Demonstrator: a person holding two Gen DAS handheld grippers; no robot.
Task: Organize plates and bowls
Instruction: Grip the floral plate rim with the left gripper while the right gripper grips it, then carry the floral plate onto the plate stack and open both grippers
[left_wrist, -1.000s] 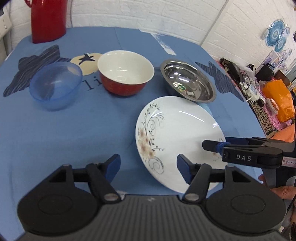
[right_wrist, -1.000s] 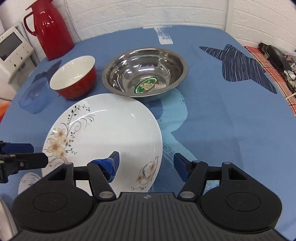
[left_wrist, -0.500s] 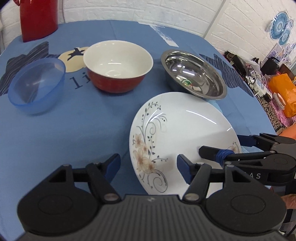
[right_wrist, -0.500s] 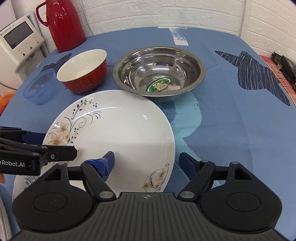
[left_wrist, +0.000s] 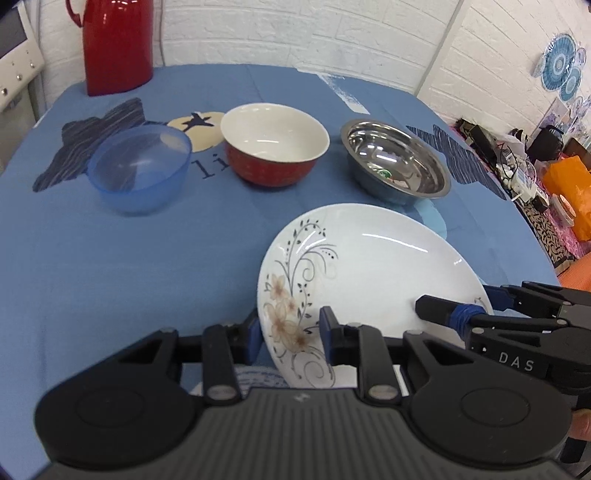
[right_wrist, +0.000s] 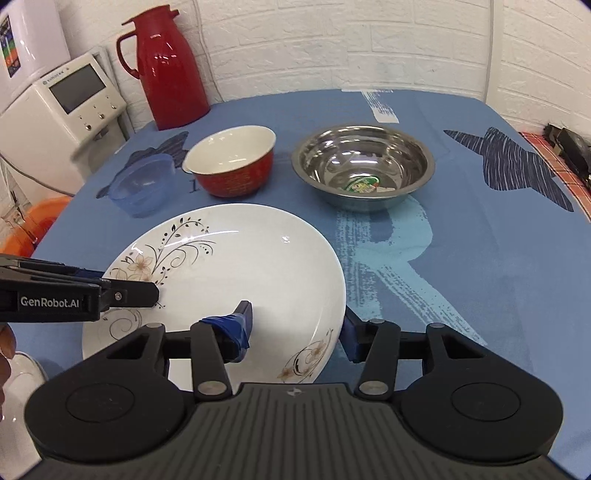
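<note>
One white plate (left_wrist: 373, 266) with flower prints sits at the near edge of the blue tablecloth (left_wrist: 147, 266), and both grippers are on it. The left gripper (left_wrist: 290, 338) has its jaws narrowed across the plate's left rim, one finger on each side of the edge. The right gripper (right_wrist: 295, 328) straddles the plate's right rim with its jaws half open, one finger (right_wrist: 236, 325) over the plate's face and the other outside the rim; whether they press the plate cannot be told.

Three bowls stand in a row behind the plate, apart from each other: one clear blue bowl (left_wrist: 140, 170), one red bowl (left_wrist: 275, 144) with a white inside, and one steel bowl (left_wrist: 395, 160). One red jug (right_wrist: 170, 62) stands at the far edge. A second white dish (left_wrist: 240, 380) shows partly beneath the left gripper.
</note>
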